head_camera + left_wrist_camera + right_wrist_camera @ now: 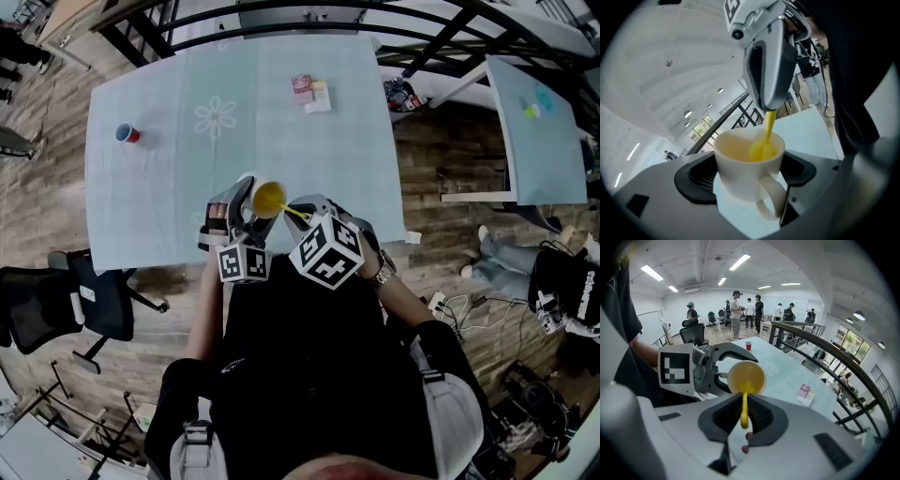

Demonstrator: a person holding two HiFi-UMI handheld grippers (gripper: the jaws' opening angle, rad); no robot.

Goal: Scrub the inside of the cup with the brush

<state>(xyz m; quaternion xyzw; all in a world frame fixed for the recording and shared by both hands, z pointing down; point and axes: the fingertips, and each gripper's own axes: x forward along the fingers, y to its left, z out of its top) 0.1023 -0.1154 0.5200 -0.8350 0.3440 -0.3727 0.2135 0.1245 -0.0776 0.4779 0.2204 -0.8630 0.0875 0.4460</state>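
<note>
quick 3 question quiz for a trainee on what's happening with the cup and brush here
1. True or false: the head of the brush is down inside the cup.
2. The left gripper is: A open and empty; B shut on the cup; C shut on a sponge.
3. Fill in: the brush's yellow handle is held by the ____ gripper.

Key: 1 true; 2 B; 3 the right gripper.

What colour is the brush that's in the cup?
Yellow: the brush dips into the white cup, clearest in the left gripper view.
</note>
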